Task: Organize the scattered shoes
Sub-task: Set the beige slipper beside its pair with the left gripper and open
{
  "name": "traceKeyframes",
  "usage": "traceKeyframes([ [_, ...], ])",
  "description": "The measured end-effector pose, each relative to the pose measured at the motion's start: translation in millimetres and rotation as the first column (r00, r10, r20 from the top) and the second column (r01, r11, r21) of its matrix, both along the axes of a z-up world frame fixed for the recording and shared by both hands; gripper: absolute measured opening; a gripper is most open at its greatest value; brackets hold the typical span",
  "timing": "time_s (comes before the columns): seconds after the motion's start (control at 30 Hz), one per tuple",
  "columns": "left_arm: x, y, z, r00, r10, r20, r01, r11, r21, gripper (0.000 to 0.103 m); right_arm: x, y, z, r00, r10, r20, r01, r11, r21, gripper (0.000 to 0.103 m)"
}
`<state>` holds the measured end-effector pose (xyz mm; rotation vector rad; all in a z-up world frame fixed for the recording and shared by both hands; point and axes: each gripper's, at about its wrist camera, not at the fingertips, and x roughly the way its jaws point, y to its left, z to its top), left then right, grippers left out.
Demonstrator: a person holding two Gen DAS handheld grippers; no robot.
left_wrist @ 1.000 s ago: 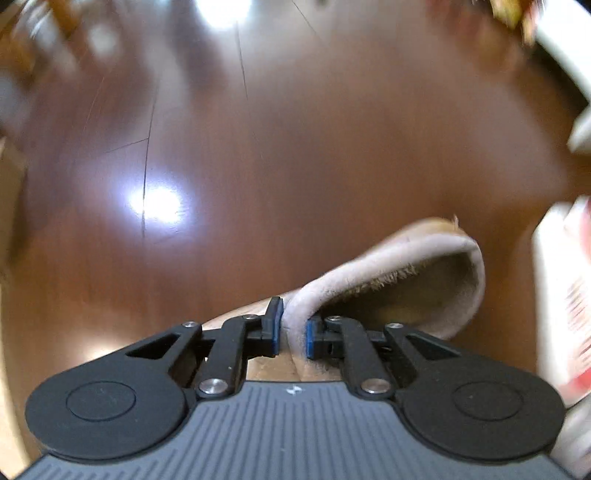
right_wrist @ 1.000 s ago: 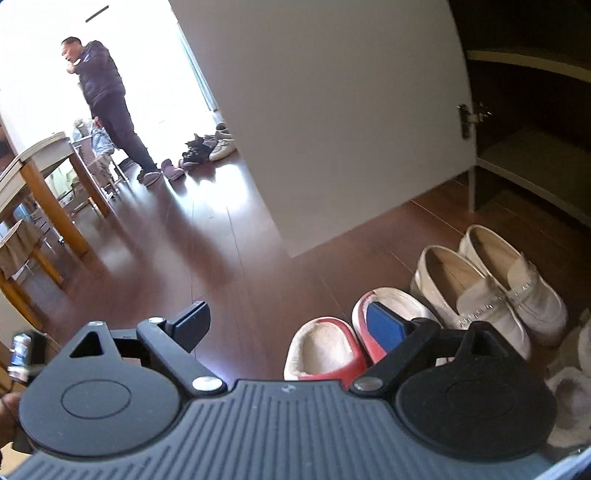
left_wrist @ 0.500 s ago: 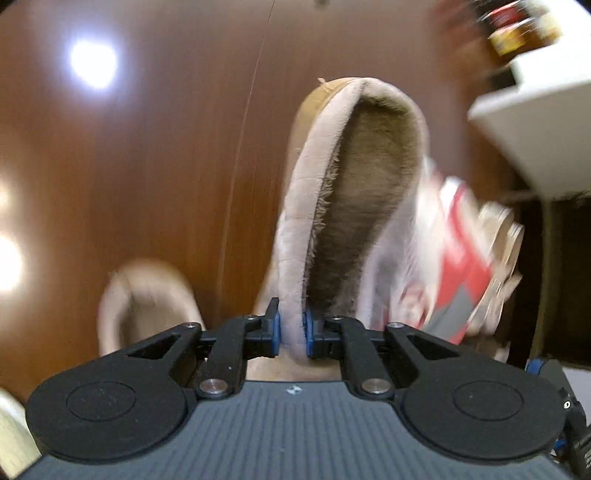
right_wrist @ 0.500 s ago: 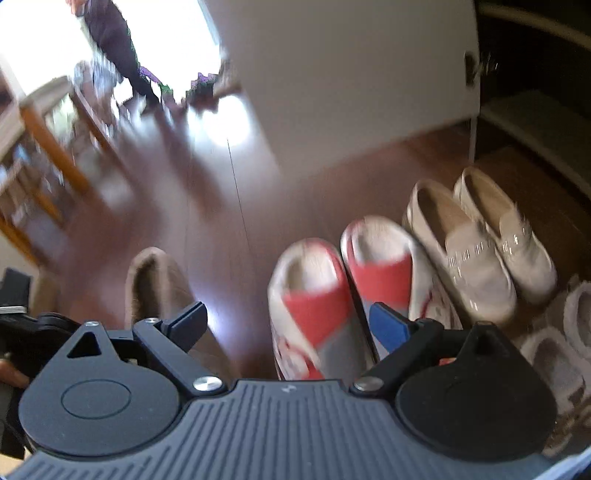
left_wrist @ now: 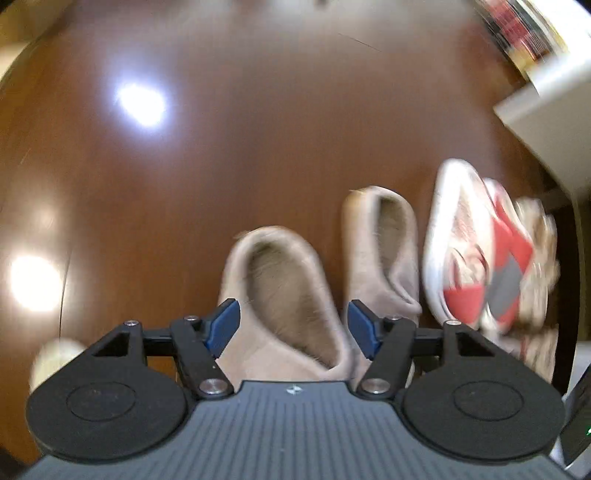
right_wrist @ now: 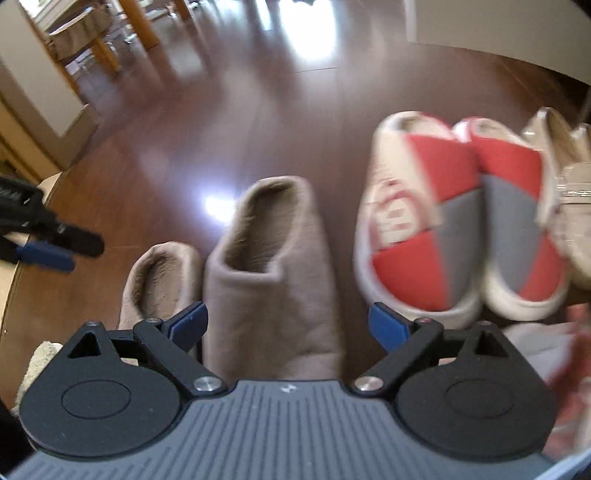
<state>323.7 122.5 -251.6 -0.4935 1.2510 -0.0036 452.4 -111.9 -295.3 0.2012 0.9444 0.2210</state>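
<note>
Two beige fuzzy slippers lie side by side on the dark wood floor. In the left wrist view my left gripper [left_wrist: 293, 325] is open, with the nearer slipper [left_wrist: 284, 295] below it between the fingers and the second slipper [left_wrist: 380, 247] to its right. In the right wrist view my right gripper [right_wrist: 288, 325] is open above the larger-looking beige slipper [right_wrist: 273, 266]; the other beige slipper [right_wrist: 159, 280] lies to its left. The left gripper [right_wrist: 44, 240] shows at the far left there.
A pair of red, grey and white slippers [right_wrist: 424, 229] lies right of the beige pair, also seen in the left wrist view [left_wrist: 480, 254]. Beige loafers [right_wrist: 565, 177] lie further right. A white cabinet [left_wrist: 546, 110] stands at right; table legs [right_wrist: 144, 26] at back.
My left gripper has opened and let go of the beige slipper, which now lies on the floor beside its mate. My right gripper has tilted down over the beige slippers.
</note>
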Motion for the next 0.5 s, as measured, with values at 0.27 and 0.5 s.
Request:
traceKeyframes([
  [0.27, -66, 13, -41, 0.998, 0.058, -0.030, -0.060, 0.996, -0.068, 0.065, -19, 15, -31, 0.998, -0.059, -0.026, 0.056, 0.991, -0.119, 0.020],
  [0.5, -68, 7, -41, 1.000, -0.002, 0.005, 0.002, 1.000, 0.016, 0.065, -42, 19, -35, 0.998, -0.066, -0.013, 0.062, 0.975, -0.212, 0.023],
])
